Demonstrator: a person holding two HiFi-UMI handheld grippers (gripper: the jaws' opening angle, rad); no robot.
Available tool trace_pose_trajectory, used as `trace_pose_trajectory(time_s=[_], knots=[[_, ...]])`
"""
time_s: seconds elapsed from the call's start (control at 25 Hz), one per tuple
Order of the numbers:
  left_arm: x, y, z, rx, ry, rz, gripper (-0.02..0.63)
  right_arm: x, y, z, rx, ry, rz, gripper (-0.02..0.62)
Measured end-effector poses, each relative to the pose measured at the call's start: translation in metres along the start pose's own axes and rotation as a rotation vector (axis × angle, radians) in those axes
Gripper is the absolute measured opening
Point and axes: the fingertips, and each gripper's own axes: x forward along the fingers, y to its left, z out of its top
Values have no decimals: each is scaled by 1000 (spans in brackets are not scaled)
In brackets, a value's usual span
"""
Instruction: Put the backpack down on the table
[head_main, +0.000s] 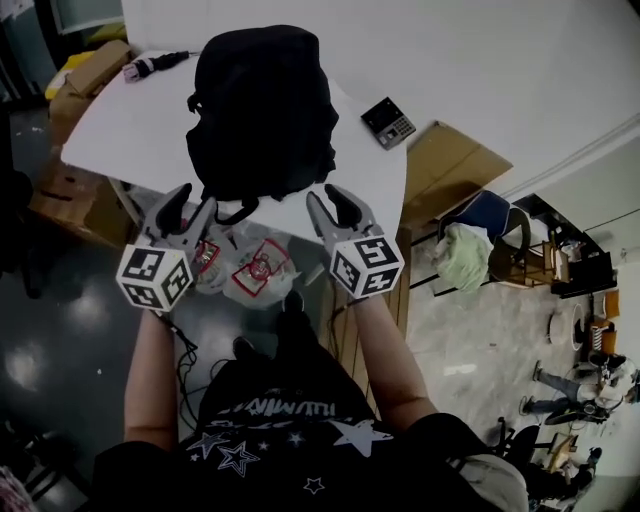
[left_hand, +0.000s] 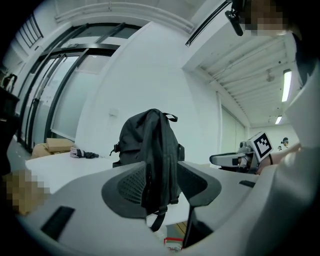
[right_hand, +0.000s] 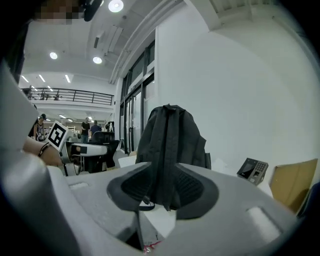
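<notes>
While backpack (head_main: 262, 110) sits on table (head_main: 130, 130), seemingly ungripped

Backpack (head_main: 262, 110) hogs the middle of the table's (head_main: 120, 135) near edge, nothing gets straight through there. Left side is wide open. Keypad (head_main: 388, 122) sits by the right edge, dark item (head_main: 150, 66) at the far-left corner.

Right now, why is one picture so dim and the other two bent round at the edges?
Head view: dim and murky, so the black backpack shows little detail against the white table. Left gripper view: the wide lens curves the window frames and blackens the corners; a ceiling light glares. Right gripper view: the same curving, and the close foreground looks slightly soft.
</notes>
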Motion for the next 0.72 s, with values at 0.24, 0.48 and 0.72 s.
trace_pose_trajectory(time_s=[0.24, 0.48, 0.72], knots=[[-19, 4, -19, -40, 22, -10, 84, -7, 15, -10, 8, 11, -4, 67], [-35, 5, -23, -41, 20, 23, 56, -3, 29, -16, 19, 11, 37, 64], [-46, -13, -35, -50, 45, 42, 12, -20, 27, -30, 31, 27, 55, 31]])
